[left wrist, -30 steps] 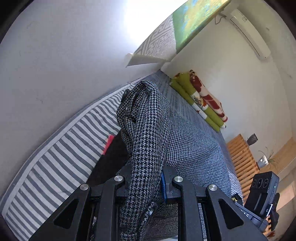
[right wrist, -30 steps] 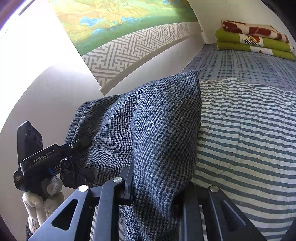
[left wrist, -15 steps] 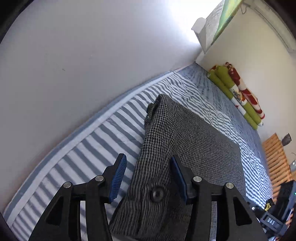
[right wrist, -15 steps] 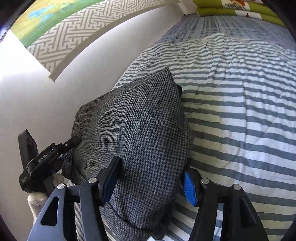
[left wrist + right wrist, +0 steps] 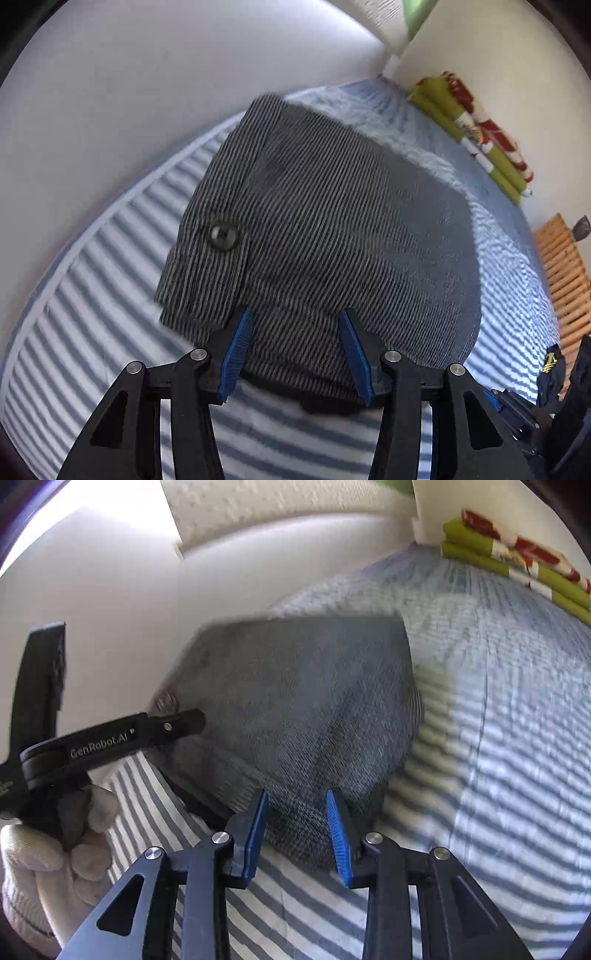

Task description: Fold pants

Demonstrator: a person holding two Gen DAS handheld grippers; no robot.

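Ahead of your parted jaws the folded pants (image 5: 332, 229) block the way; striped bedding (image 5: 498, 775) right of them lies free.

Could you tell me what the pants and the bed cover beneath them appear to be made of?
The pants look like a thick woven cloth, perhaps wool or a blend, matte, with a fine dark and light check and a dark glossy button. The bed cover seems a soft light cotton-like fabric, matte, with blue-grey and white stripes and shallow wrinkles.
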